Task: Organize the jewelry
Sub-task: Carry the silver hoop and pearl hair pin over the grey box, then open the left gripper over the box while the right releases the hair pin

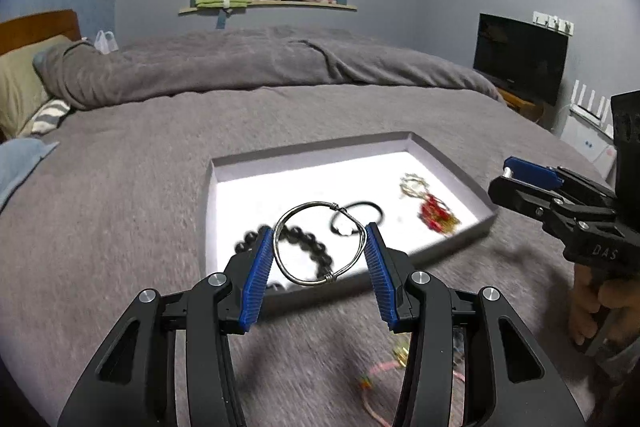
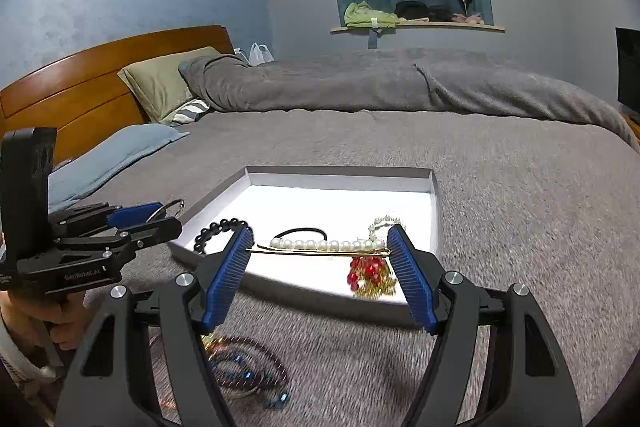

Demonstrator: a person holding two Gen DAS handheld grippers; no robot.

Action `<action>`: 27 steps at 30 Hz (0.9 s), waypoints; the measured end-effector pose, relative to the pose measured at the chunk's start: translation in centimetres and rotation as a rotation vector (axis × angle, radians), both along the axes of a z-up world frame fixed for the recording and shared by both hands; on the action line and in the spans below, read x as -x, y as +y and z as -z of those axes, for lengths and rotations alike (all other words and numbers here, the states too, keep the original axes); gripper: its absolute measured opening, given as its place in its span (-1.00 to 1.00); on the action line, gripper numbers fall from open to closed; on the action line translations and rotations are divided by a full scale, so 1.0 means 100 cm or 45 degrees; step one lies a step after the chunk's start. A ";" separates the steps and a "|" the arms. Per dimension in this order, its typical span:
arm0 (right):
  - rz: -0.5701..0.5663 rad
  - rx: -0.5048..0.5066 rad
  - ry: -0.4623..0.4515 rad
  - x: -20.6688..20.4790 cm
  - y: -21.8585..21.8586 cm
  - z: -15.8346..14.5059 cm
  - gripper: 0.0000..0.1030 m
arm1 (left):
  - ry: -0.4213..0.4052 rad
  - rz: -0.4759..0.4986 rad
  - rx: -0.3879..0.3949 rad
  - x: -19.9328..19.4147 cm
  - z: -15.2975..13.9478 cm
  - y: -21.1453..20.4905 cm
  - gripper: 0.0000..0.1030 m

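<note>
Left gripper (image 1: 320,249) jaws clamping wire bangle (image 1: 319,243); right gripper (image 2: 320,259) jaws clamping pearl hairpin (image 2: 324,247)

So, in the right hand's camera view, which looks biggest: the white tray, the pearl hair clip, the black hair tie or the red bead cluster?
Largest to smallest, as they look there:
1. white tray
2. pearl hair clip, enlarged by nearness, held between the fingers
3. black hair tie and red bead cluster look alike; unranked

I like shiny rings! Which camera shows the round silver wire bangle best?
The left wrist view: the round silver wire bangle sits whole and sharp between the left gripper pads. The right wrist view shows only a small arc of it poking past that gripper at the left edge.
</note>
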State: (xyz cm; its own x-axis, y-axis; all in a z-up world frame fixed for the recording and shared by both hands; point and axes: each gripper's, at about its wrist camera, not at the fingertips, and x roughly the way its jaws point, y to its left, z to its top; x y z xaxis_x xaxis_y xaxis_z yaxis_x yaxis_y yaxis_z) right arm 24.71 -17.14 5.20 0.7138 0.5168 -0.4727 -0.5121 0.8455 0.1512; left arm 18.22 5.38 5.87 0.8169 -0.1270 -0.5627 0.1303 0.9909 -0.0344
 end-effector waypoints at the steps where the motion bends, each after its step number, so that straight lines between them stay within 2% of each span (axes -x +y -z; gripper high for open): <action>1: 0.002 0.003 0.005 -0.005 0.001 0.001 0.35 | 0.004 -0.010 -0.003 -0.007 0.001 0.002 -0.07; 14: 0.013 0.096 0.106 -0.082 0.030 0.012 0.35 | 0.090 -0.090 0.005 -0.082 0.009 0.029 -0.07; 20: 0.028 0.188 0.199 -0.113 0.039 0.023 0.35 | 0.224 -0.090 0.060 -0.110 0.026 0.041 -0.07; 25: 0.001 0.232 0.292 -0.130 0.051 0.033 0.35 | 0.262 -0.061 0.052 -0.121 0.032 0.039 -0.07; 27: -0.010 0.259 0.321 -0.136 0.056 0.037 0.35 | 0.307 -0.044 0.053 -0.126 0.038 0.038 -0.07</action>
State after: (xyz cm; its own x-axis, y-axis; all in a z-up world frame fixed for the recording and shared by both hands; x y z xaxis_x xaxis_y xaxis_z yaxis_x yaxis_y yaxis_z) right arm 38.31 -11.49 1.50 0.5574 0.3986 -0.7283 -0.4862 0.8678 0.1028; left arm 30.84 9.22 2.08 0.6637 -0.1288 -0.7369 0.0798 0.9916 -0.1014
